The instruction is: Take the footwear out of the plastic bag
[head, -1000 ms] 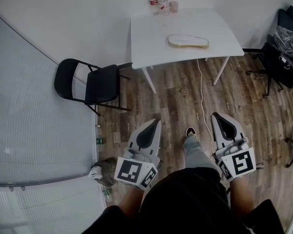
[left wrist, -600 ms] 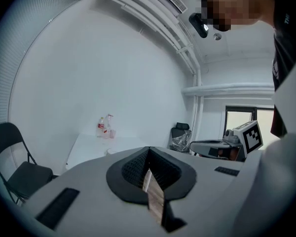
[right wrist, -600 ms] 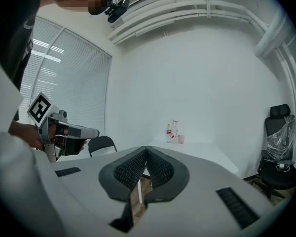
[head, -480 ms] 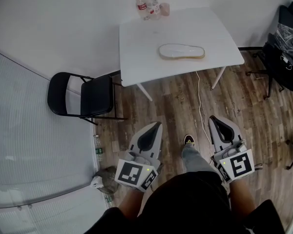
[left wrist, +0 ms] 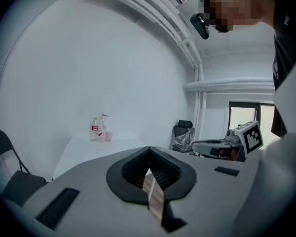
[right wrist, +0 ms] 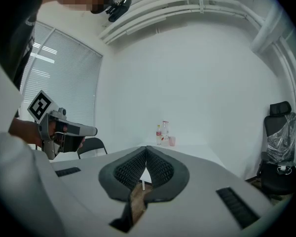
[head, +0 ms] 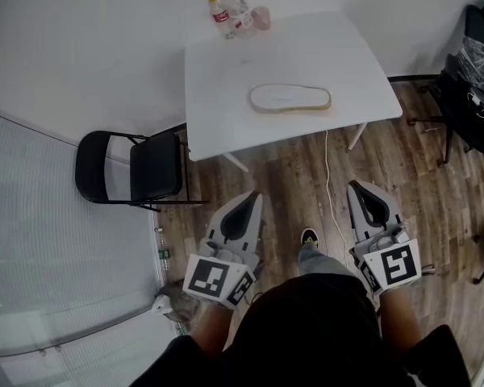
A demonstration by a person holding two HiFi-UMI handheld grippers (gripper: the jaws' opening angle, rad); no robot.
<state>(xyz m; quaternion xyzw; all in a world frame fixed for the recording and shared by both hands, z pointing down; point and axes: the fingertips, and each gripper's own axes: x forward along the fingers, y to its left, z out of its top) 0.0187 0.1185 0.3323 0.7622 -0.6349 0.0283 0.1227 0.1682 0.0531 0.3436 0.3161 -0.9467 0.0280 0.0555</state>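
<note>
Nearest to me in the head view is the person's shoe, planted on the wooden floor below a dark top. On either side of it, the left hand-held gripper and the right hand-held gripper are held out roughly level above the floor, well short of the surface.

Both are pressed together and carry nothing. In the left gripper view the ribbed pads meet at the tip with only floor showing behind them. The right gripper view shows the same, its pads closed on empty air.

A white cable trails across the boards between the grippers and the surface. A black folding chair stands off to the left, beside the window blinds.

The footwear lies flat near the middle of the white surface, well apart from both grippers. It is a pale sole shape with a tan edge, its long side running across my view (I cannot make out the plastic bag around it from here).

At the far left corner of the surface, against the wall, stand two bottles with a pink cup just beside them. Far right, an office chair has crinkled clear plastic on it.
</note>
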